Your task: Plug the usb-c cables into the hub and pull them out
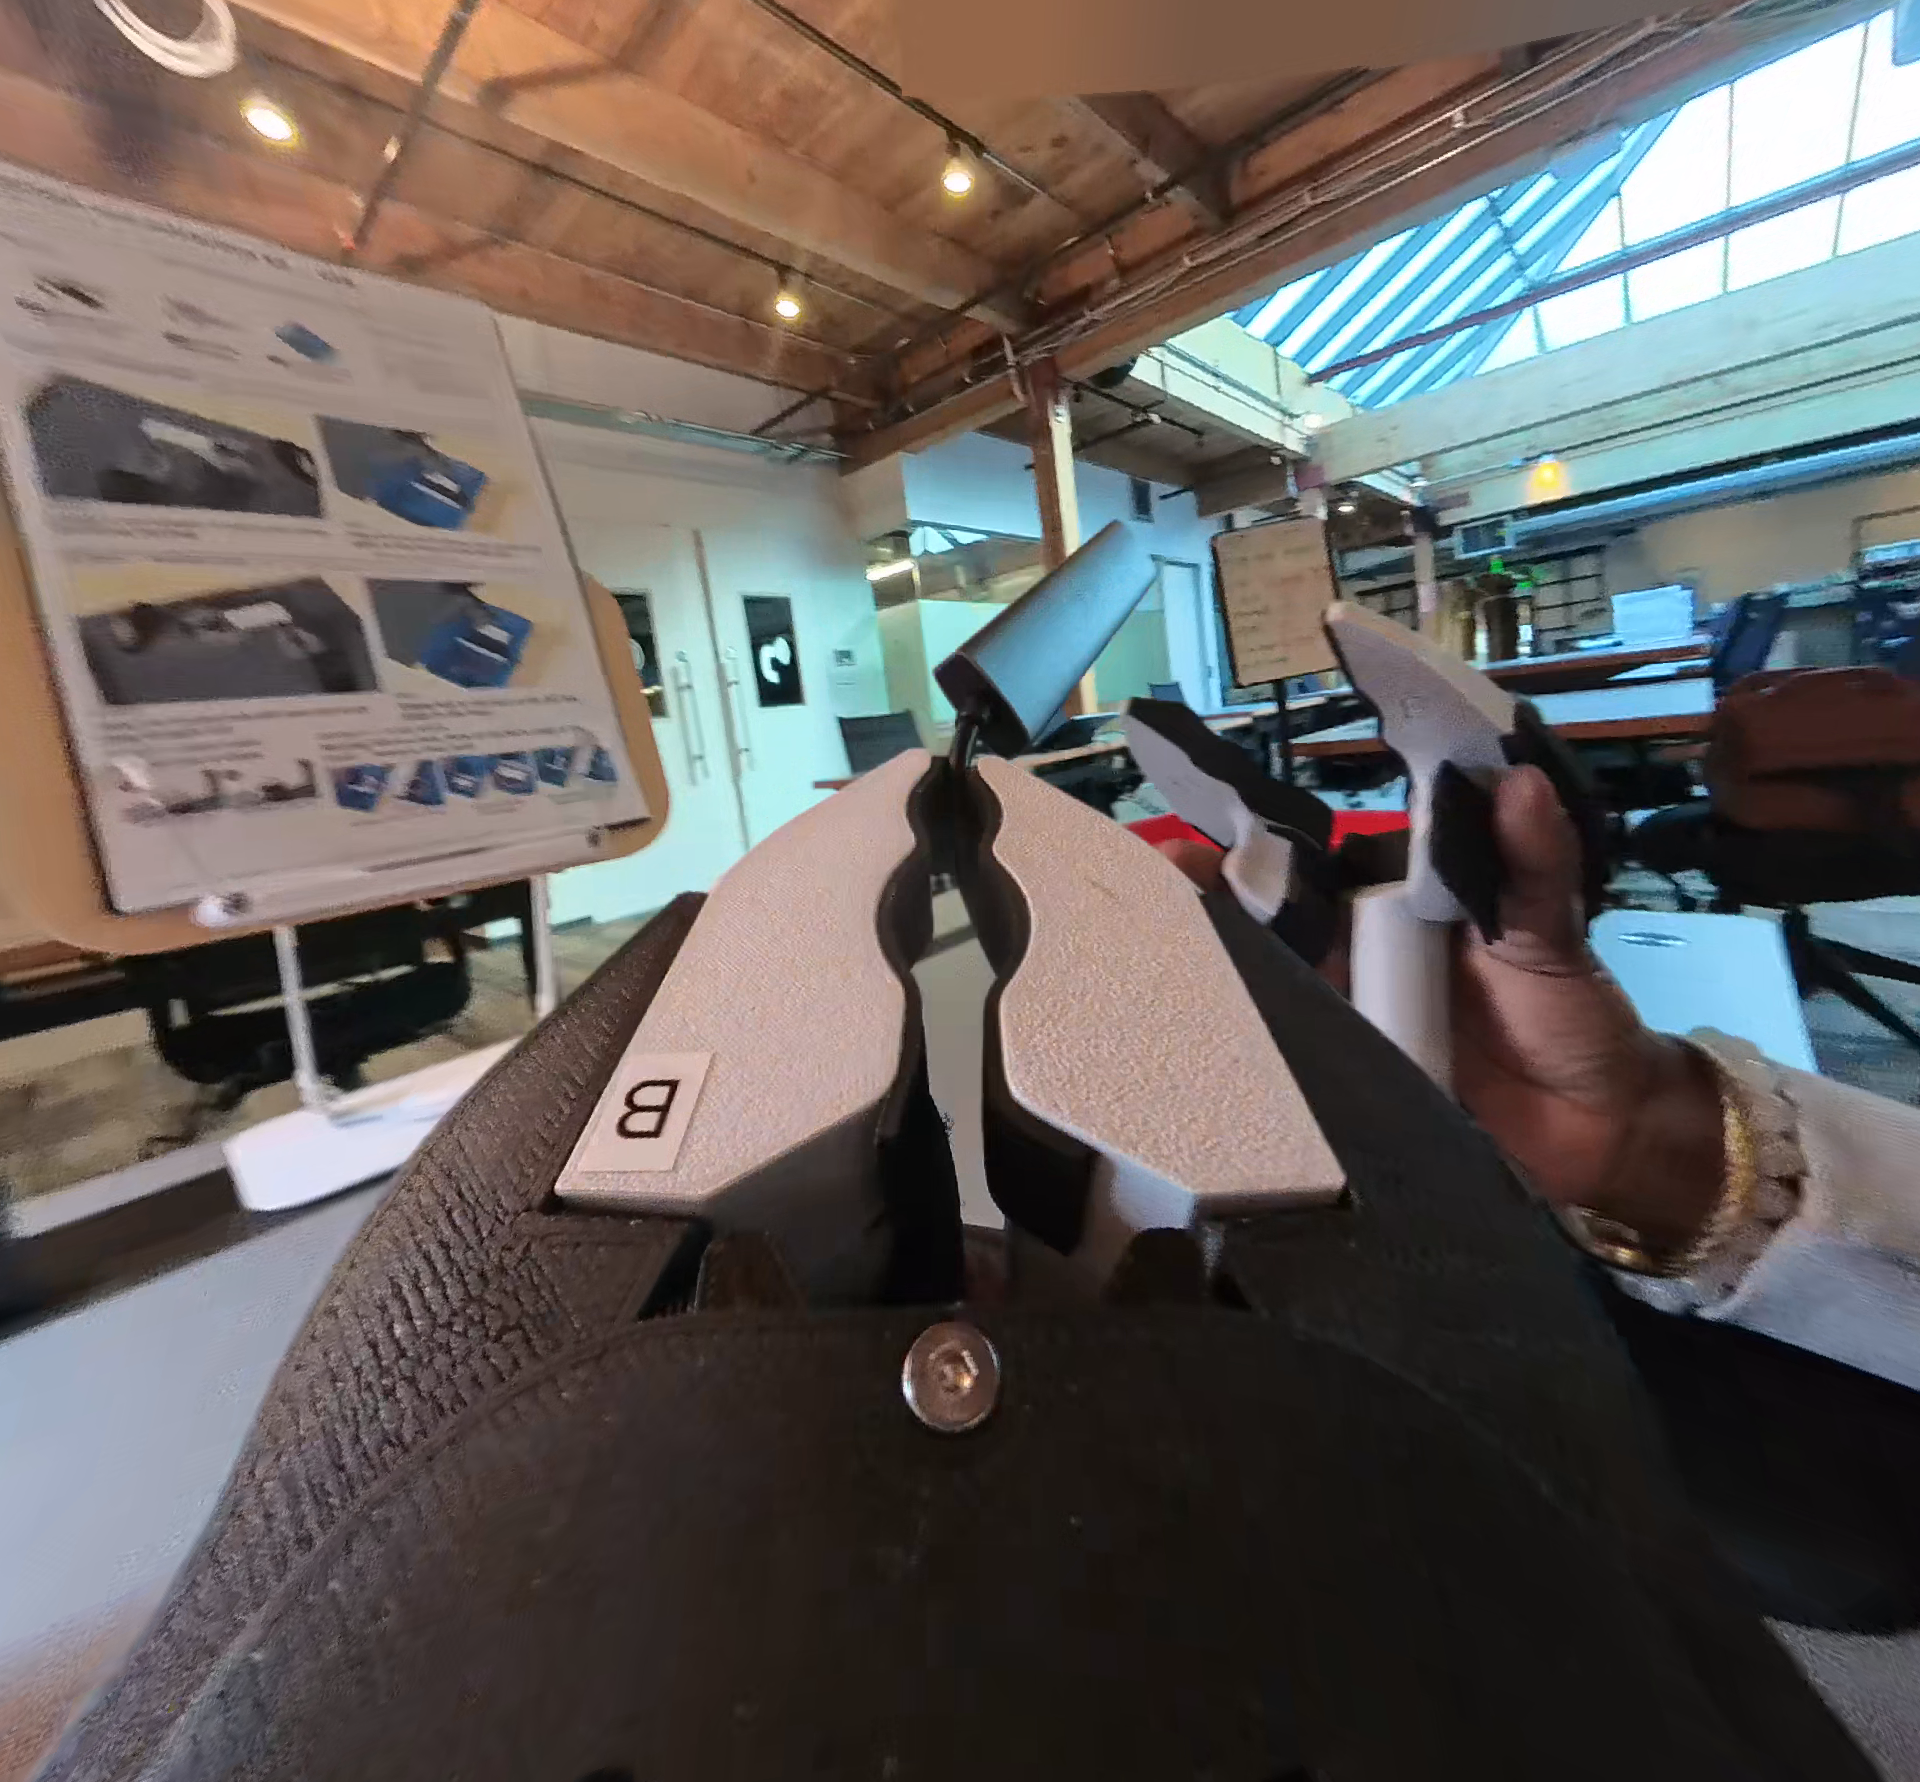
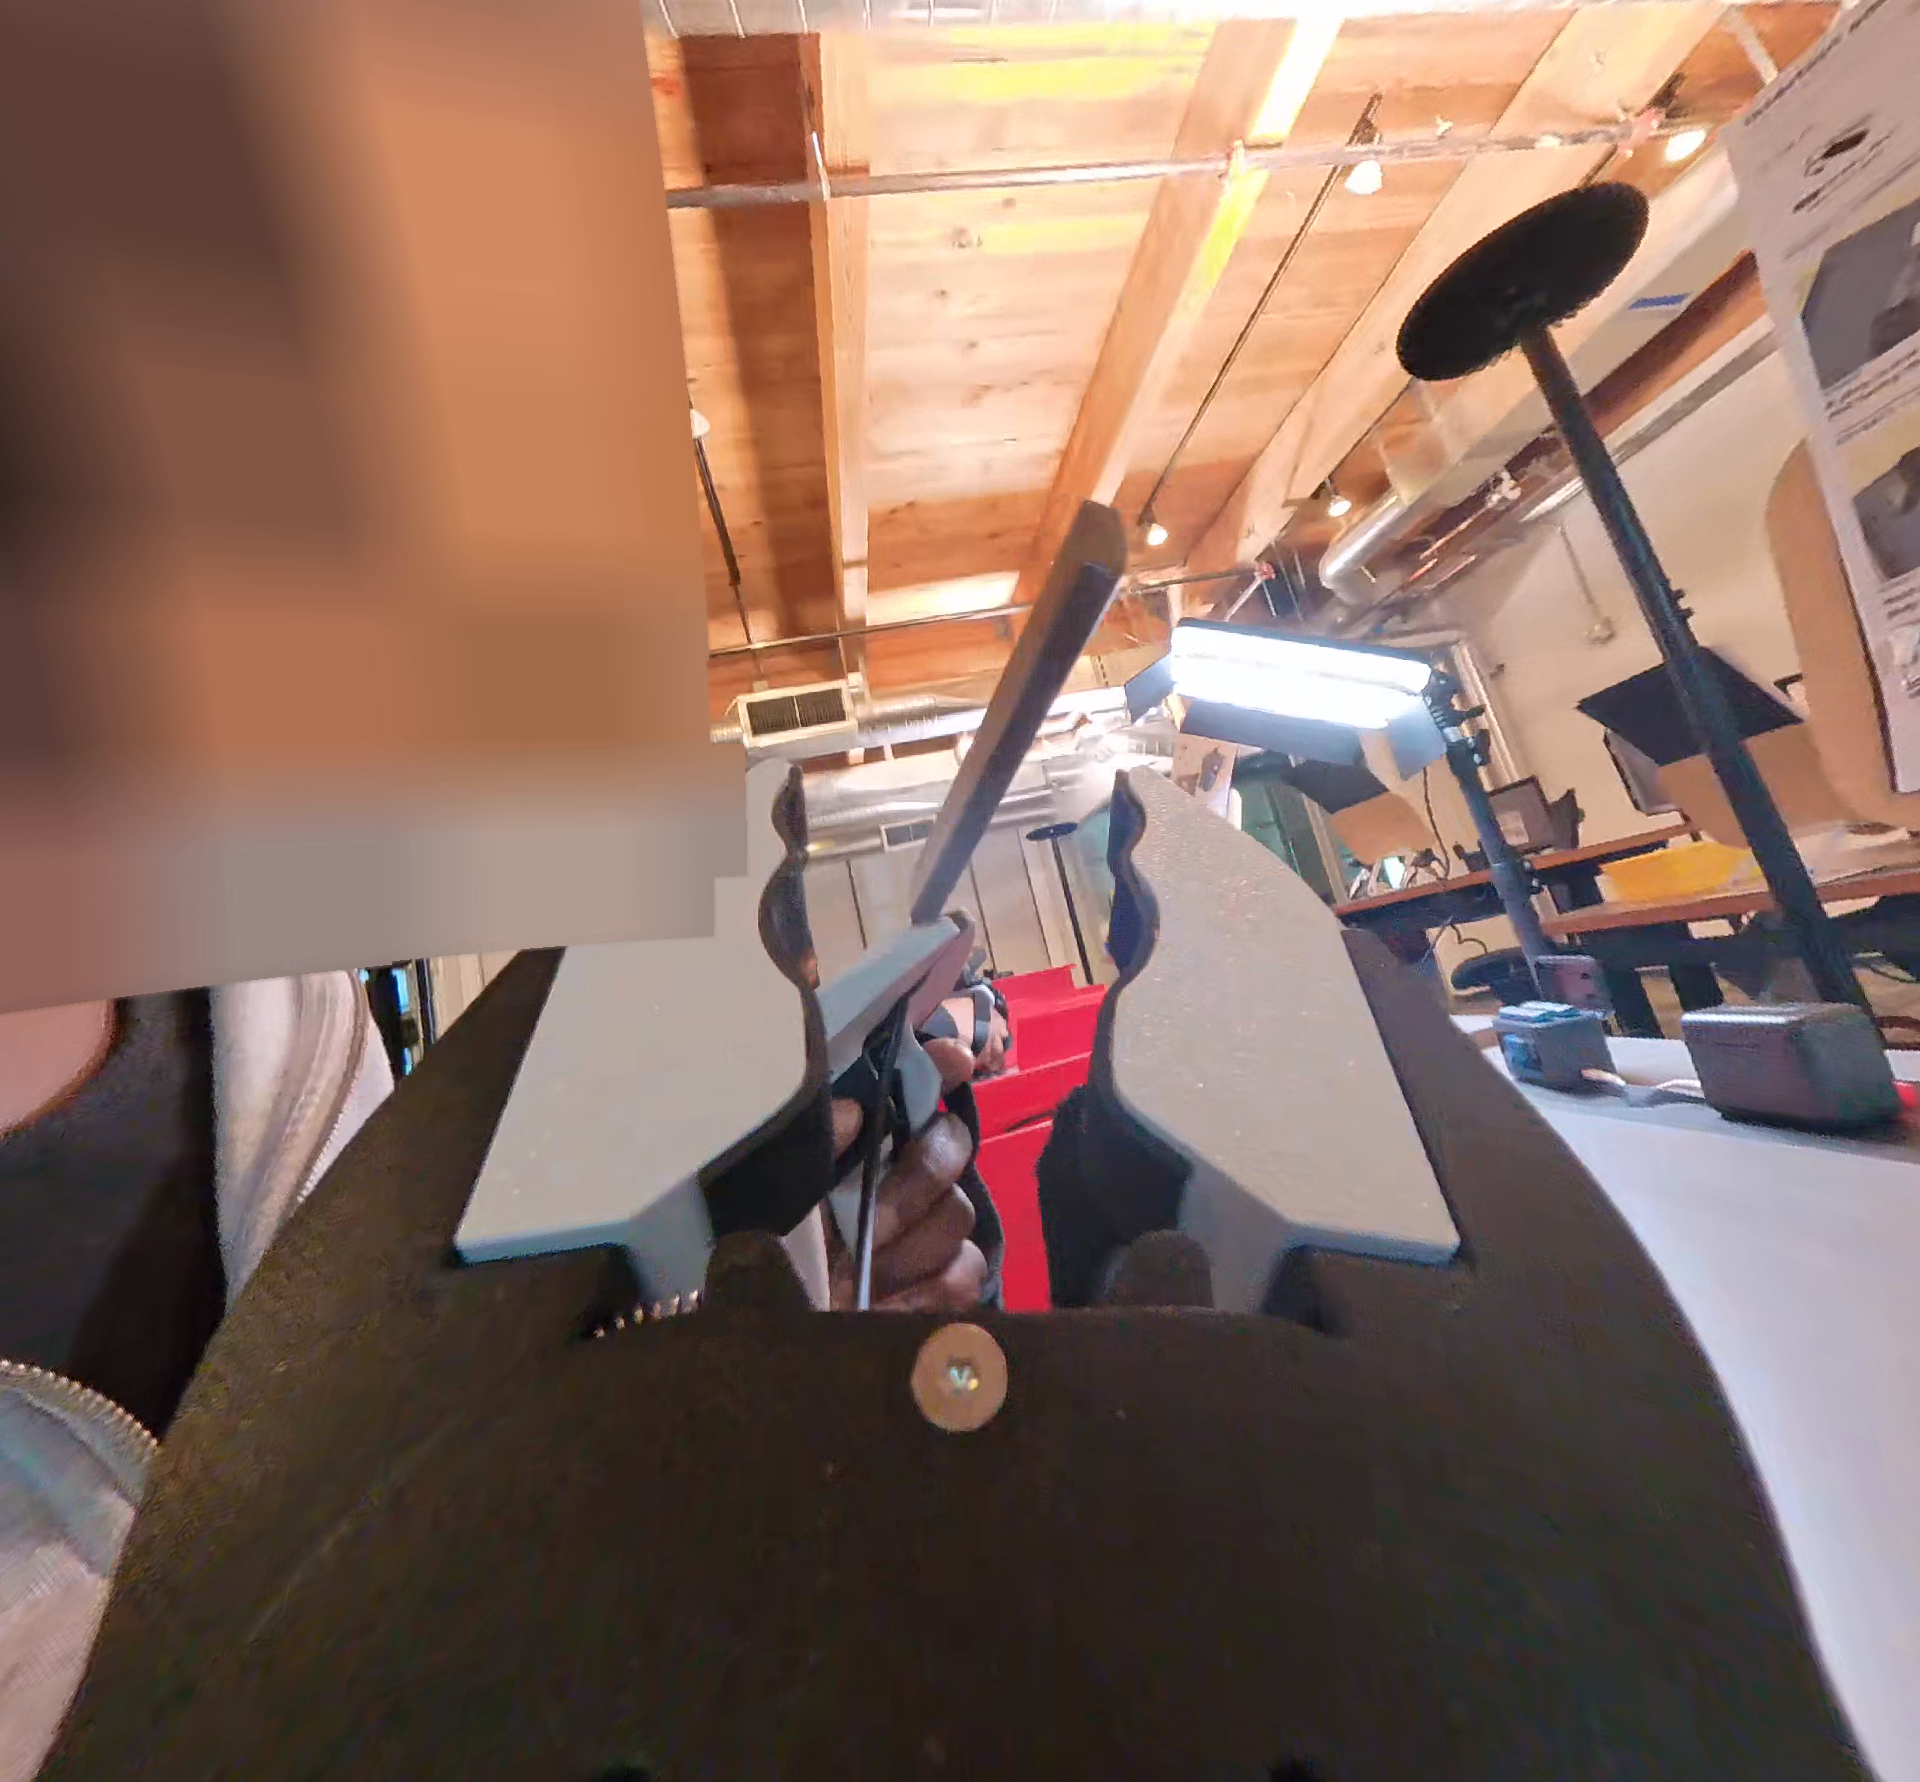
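My left gripper [image 1: 954, 771] is raised and shut on the black cable [image 1: 964, 745] of the grey metal hub [image 1: 1049, 631]. The hub sticks up and to the right just beyond the fingertips. My right gripper [image 1: 1236, 662] shows to the right of the hub, held by a hand [image 1: 1558, 984], open and empty. In the right wrist view my right gripper [image 2: 956, 818] is open, and the hub [image 2: 1018, 714] stands edge-on between and beyond its fingers. The left gripper [image 2: 951, 927] holds the hub from below, and the black cable [image 2: 873, 1161] hangs down. No loose usb-c cable is in view.
A board with printed pictures [image 1: 291, 569] stands on a white stand at the left. A white table [image 2: 1714, 1317] at the right carries small grey boxes [image 2: 1787, 1057]. A black pole with a disc [image 2: 1527, 278] and a lit light panel [image 2: 1299, 683] stand behind it. One gripper's finger ends stand about 9 centimetres off the other's.
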A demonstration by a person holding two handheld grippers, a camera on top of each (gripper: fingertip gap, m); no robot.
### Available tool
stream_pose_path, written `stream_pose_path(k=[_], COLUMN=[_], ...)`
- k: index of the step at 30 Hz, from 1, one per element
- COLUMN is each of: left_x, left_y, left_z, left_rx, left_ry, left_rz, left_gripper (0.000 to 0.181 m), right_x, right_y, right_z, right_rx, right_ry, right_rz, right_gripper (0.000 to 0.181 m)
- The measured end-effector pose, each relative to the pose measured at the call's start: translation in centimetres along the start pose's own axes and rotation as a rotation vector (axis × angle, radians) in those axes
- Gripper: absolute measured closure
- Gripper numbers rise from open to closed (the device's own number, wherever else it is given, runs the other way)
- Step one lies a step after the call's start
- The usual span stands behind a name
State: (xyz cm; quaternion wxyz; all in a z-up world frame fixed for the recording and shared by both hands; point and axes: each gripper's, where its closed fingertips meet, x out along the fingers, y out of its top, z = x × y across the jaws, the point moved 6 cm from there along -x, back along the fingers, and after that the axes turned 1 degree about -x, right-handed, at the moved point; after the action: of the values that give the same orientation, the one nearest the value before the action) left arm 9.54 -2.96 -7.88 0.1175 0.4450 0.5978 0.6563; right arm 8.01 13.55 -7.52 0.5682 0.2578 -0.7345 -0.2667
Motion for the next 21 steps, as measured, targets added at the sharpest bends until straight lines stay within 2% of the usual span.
stream_pose_path(k=[2, 4, 5, 7, 8, 12, 15, 17, 21], left_x=[0.0, 0.1, 0.2, 0.2, 0.2, 0.1, -0.1, -0.3, 0.0], left_y=[-0.8, -1.4, -1.7, -2.1, -2.2, -2.4, -2.1, -2.1, -2.6], left_z=[0.8, 1.5, 1.8, 2.1, 2.2, 2.3, 2.1, 2.4, 3.0], left_rx=[-0.027, -0.023, -0.009, 0.022, 0.021, -0.083, -0.261, -0.363, -0.367], left_ry=[-0.043, -0.088, -0.104, -0.108, -0.119, -0.191, -0.264, -0.346, -0.403], left_rz=[-0.003, -0.026, -0.05, -0.076, -0.08, -0.075, -0.04, -0.053, -0.109], left_gripper=[0.178, 0.178, 0.178, 0.178, 0.178, 0.175, 0.14, 0.129, 0.127], right_x=[0.2, 0.1, 0.0, -0.2, -0.4, -0.6, -0.7, -0.6, -0.2], right_y=[-0.5, -0.4, -0.3, -0.2, -0.1, 0.1, 0.3, 0.0, -0.8], right_z=[0.1, 0.1, 0.1, 0.2, 0.2, -0.3, -0.8, -1.0, -2.3], right_rx=[-0.01, 0.019, 0.043, 0.059, 0.049, 0.032, 0.031, -0.021, -0.123], right_ry=[-0.007, 0.003, 0.012, 0.028, 0.036, 0.1, 0.157, 0.161, 0.229], right_rz=[-0.025, 0.014, 0.04, 0.054, 0.053, 0.037, 0.05, 0.01, -0.066], right_gripper=[0.127, 0.135, 0.141, 0.168, 0.17, 0.171, 0.172, 0.172, 0.172])
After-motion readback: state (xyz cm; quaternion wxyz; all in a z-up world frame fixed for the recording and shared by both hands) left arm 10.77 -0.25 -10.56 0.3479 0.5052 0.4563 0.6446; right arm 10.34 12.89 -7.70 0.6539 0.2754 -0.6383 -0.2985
